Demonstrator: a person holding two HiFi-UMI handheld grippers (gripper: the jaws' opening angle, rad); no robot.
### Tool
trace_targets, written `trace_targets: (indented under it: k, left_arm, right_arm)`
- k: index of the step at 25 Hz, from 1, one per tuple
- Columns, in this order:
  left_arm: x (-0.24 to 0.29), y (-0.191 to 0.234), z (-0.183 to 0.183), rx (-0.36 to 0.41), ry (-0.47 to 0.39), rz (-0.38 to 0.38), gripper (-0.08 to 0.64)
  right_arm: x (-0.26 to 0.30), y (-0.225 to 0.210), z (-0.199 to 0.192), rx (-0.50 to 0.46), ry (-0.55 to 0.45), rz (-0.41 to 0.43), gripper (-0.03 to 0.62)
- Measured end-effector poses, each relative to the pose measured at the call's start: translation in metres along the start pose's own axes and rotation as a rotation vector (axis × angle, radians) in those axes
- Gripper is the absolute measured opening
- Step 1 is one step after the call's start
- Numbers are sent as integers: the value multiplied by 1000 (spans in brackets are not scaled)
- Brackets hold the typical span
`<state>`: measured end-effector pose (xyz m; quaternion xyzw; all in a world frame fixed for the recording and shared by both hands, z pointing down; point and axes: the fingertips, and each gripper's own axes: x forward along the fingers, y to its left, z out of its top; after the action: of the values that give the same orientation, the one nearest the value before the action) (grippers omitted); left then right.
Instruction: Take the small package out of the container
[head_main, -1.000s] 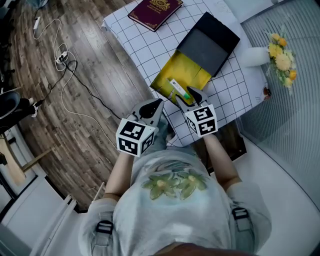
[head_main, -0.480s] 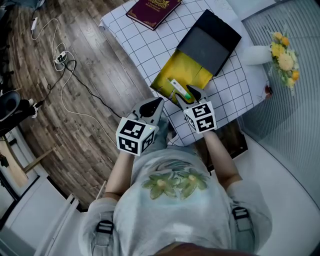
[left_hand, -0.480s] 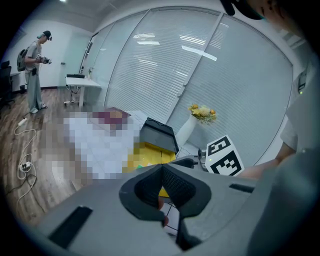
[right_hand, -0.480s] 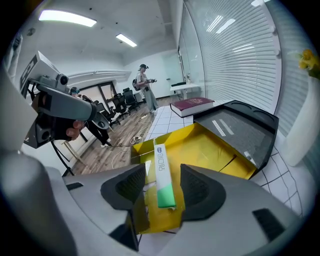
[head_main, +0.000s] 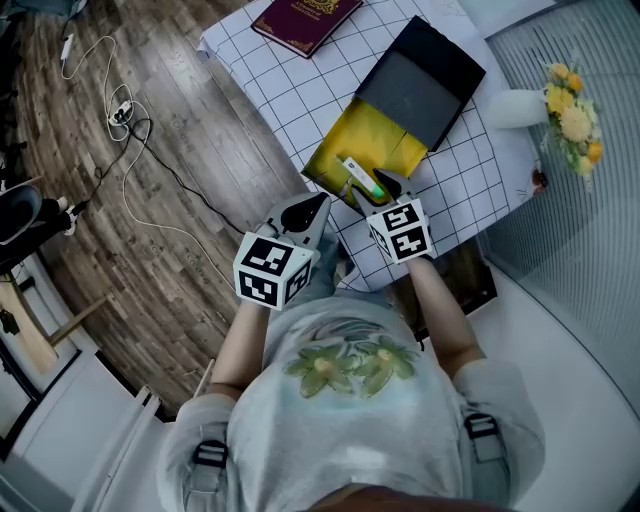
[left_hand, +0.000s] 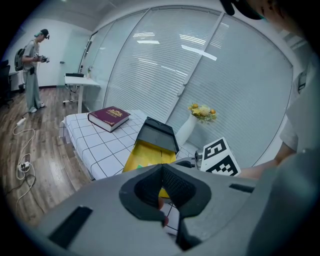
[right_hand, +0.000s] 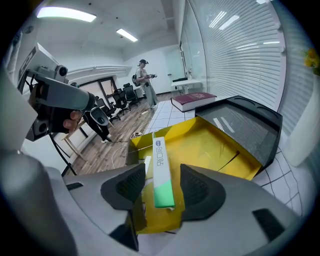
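The right hand-held gripper (right_hand: 162, 192) has slid a tiny bit forward. Its jaws are wide apart, with the small white-and-green package (right_hand: 161, 165) between them, still in the yellow box (right_hand: 215, 145). A squeeze probably comes next. The left hand-held gripper (left_hand: 163, 190) is pressed together, holding nothing.

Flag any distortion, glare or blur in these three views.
Head view: evenly lit, sharp, mild barrel bend toward the frame edges. Left gripper view: heavy fisheye, black corners, ceiling-light streaks on the glass wall. Right gripper view: same fisheye; small package crisp, sheen on the black lid.
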<state>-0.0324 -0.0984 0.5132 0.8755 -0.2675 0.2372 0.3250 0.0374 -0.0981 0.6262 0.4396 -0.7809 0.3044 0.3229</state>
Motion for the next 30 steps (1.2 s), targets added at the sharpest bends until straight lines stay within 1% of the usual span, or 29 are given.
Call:
trace_targets:
  k: [6,11,16,19,30]
  left_arm:
    - [-1,4,0,-1,5,3,8]
    - [0,7,2,0,5,0,8]
    - [0,9,2,1,6,0,8]
    - [1,11,3,-1,7,0,8]
    - [0,12,5,-5,5,0,8]
  right_arm:
    - [4,-1,-2,-13,21,-13,195]
    - [10,-1,-2,-48,45,-13,193]
    - [13,4,-6,-93,96,-8,193]
    - [14,3,-6,-101,114,-8,192]
    - [14,-2,-6,-121,138,-28,120]
